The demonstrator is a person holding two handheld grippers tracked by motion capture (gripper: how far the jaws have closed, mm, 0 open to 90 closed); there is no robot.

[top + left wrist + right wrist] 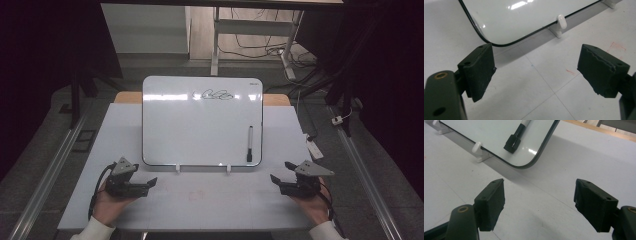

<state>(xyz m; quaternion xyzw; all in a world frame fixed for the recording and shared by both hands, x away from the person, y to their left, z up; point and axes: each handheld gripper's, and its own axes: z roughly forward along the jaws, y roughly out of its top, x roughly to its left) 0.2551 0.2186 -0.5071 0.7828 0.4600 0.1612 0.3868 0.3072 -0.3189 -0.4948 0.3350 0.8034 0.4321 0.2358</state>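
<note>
A whiteboard [200, 130] leans back on two small white clips [177, 167] in the middle of the white table [200, 200]. A black scribble [212, 94] is drawn near its top edge. A black-capped marker [249, 143] rests on its lower right part. My left gripper [144, 175] lies low near the board's lower left corner, open and holding nothing. In the left gripper view, the open left gripper [537, 67] faces the board's corner [499, 37]. My right gripper [281, 171] is open by the lower right corner. In the right gripper view, the empty right gripper [539, 200] faces the marker's cap [512, 142].
Faint red marks [616, 46] stain the table in front of the board. A wooden edge [277, 99] shows behind the board. Metal rails [50, 170] run along both sides of the table, and desk legs with cables [250, 47] stand beyond it.
</note>
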